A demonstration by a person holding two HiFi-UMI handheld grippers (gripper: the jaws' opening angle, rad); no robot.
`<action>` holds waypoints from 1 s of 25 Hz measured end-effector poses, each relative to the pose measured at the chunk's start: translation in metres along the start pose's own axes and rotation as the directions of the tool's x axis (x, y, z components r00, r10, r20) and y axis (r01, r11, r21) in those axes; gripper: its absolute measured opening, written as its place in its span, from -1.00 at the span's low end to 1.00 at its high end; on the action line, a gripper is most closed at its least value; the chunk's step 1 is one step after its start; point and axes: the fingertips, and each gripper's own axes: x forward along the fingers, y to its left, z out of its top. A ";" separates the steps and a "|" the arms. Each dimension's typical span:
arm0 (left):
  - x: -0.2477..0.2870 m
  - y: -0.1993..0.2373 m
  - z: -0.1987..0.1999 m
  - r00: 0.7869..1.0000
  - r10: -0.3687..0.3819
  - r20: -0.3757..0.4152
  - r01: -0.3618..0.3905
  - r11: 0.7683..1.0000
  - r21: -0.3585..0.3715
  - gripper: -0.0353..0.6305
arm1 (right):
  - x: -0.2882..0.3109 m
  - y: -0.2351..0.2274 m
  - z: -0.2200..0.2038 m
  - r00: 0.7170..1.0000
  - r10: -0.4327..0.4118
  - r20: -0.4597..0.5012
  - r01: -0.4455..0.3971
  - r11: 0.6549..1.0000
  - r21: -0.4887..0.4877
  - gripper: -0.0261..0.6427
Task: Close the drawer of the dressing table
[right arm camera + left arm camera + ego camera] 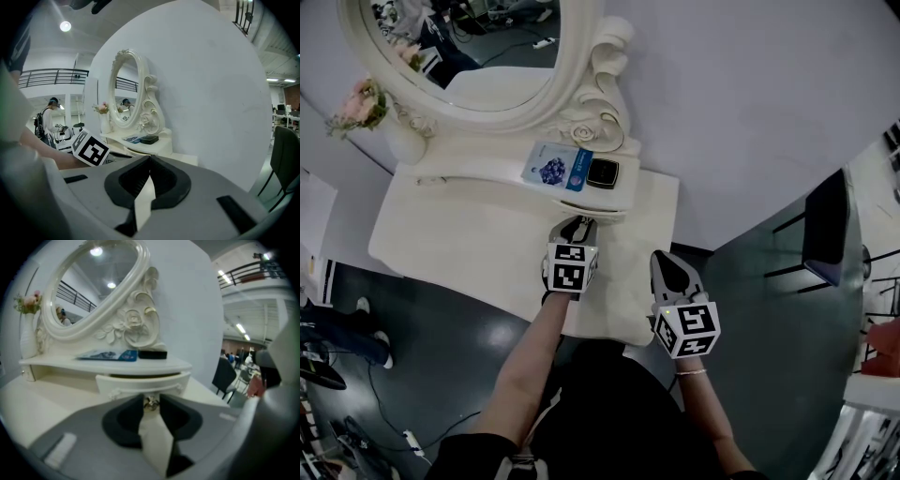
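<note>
Protruding drawer [143,382]: cream-white, with a bowed front and carved scrollwork near both ends; pulled out a little, leaving a dark slit along its top edge.
Place of drawer: tucked just under the raised shelf [51,360], at the middle of the dressing table [450,234], above the flat top.
Knob [151,402]: small, metallic and shiny, at the centre of the drawer front.
Left gripper [577,227]: reaching across the tabletop to the drawer front; jaws narrowed onto the knob, one dark tip pressed against each side of it.
Right gripper [149,159]: held back near the tabletop's right edge, to the right of the left gripper and apart from the drawer; jaw tips closed together.
On the shelf: a blue-and-white packet [556,167] lying flat, with a black box [602,172] just beside it on the right.
Mirror [478,47]: oval, in a cream frame with carved roses and curls on its right side, standing behind the shelf.
Left end of the shelf: pink flowers [358,103] in a white vase [401,141].
Behind: a plain pale wall [750,103].
Off to the right: a dark chair [825,230] on the grey floor, well apart from the table.
</note>
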 end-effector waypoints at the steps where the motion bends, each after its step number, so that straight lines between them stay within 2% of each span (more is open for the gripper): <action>1: 0.001 0.000 0.000 1.000 -0.001 0.000 0.001 1.000 0.001 -0.56 | 0.000 -0.001 0.000 1.000 -0.001 0.000 0.001 1.000 0.001 -0.91; 17: 0.020 0.006 0.015 1.000 0.000 0.002 0.000 1.000 0.007 -0.56 | -0.008 -0.006 -0.001 1.000 -0.027 -0.002 0.027 1.000 0.006 -0.91; 25: 0.015 0.003 0.015 1.000 -0.019 0.003 0.019 1.000 0.004 -0.50 | -0.014 0.000 -0.001 1.000 -0.022 0.003 0.022 1.000 0.000 -0.91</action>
